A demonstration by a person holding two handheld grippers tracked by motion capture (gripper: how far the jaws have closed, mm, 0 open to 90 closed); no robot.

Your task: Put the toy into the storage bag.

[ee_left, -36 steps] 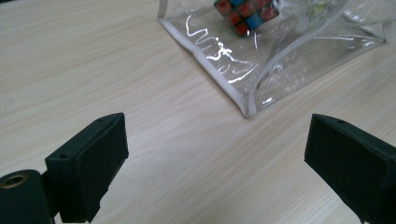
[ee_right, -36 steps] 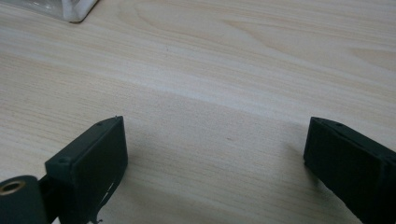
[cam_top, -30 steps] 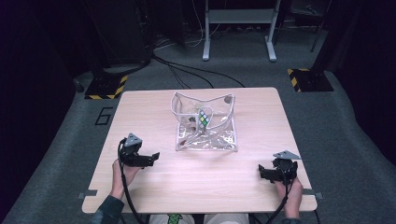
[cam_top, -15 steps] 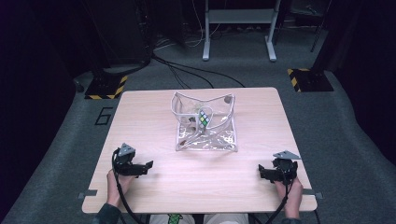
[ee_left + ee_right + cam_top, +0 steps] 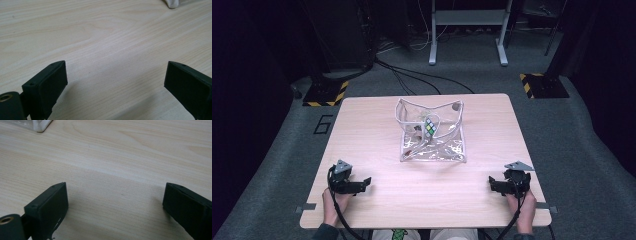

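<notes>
Right now your left gripper (image 5: 362, 184) and right gripper (image 5: 495, 184) rest near the counter's (image 5: 377, 210) front edge, fingers wide, empty. Ahead, mid-counter between them, sits the clear pouch (image 5: 432, 135), about equally near both hands.

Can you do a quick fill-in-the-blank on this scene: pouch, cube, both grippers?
1. The clear pouch lies on the wooden ____.
2. Inside the pouch sits a colourful puzzle ____.
3. The left gripper and the right gripper both have their jaws ____.
4. Each gripper sits on the side of the pouch ____ the person.

Missing words: table; cube; open; nearer
</notes>
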